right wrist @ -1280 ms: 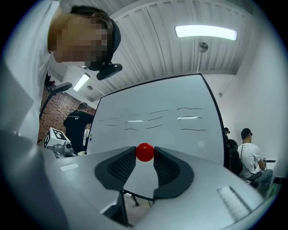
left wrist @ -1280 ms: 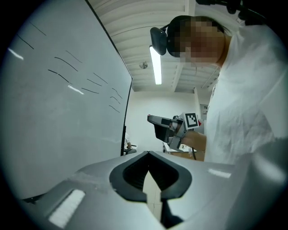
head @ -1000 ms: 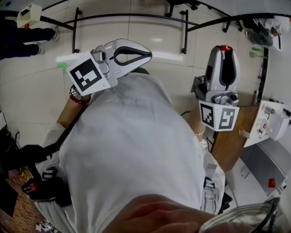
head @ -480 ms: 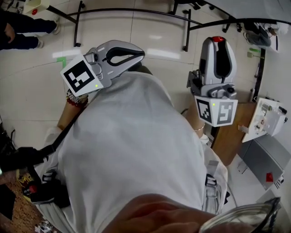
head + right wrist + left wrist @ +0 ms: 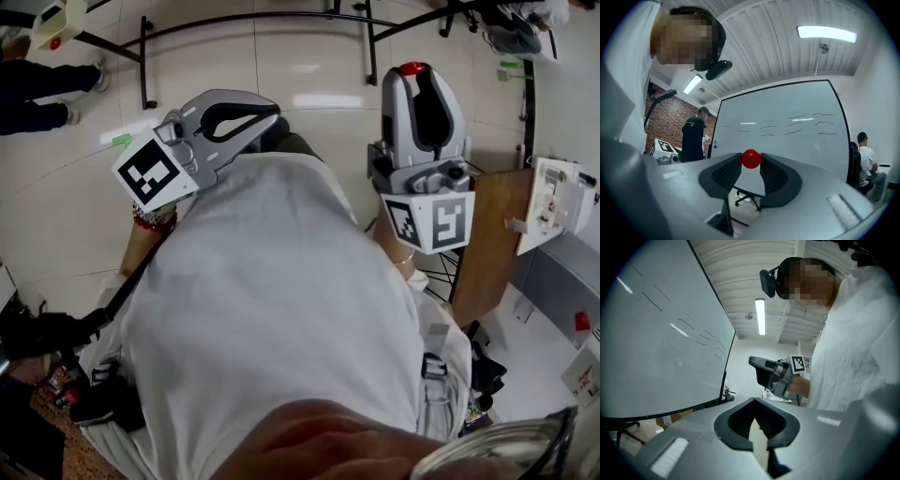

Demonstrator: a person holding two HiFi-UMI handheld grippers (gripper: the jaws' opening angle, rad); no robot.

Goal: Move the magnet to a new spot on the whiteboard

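Observation:
A small red ball magnet [image 5: 751, 158] is pinched between the tips of my right gripper [image 5: 751, 164], which is shut on it. In the head view the magnet [image 5: 411, 68] caps the right gripper [image 5: 413, 82], held upright before my chest. The whiteboard [image 5: 787, 126] stands ahead of the right gripper, some way off, with a few faint pen lines on it. In the left gripper view the whiteboard [image 5: 656, 333] fills the left side. My left gripper [image 5: 754, 400] is shut with nothing in it; in the head view the left gripper [image 5: 274, 118] points right.
A black tube frame [image 5: 253, 17] runs across the tiled floor ahead. A wooden table [image 5: 487, 244] with a white device [image 5: 553, 214] is at my right. A person in black [image 5: 693, 136] stands left of the board, another sits at its right [image 5: 865, 159]. An office chair [image 5: 745, 199] is below it.
Both grippers have shifted left and upward in the head view. The right one still carries the magnet; the left one stays shut and empty.

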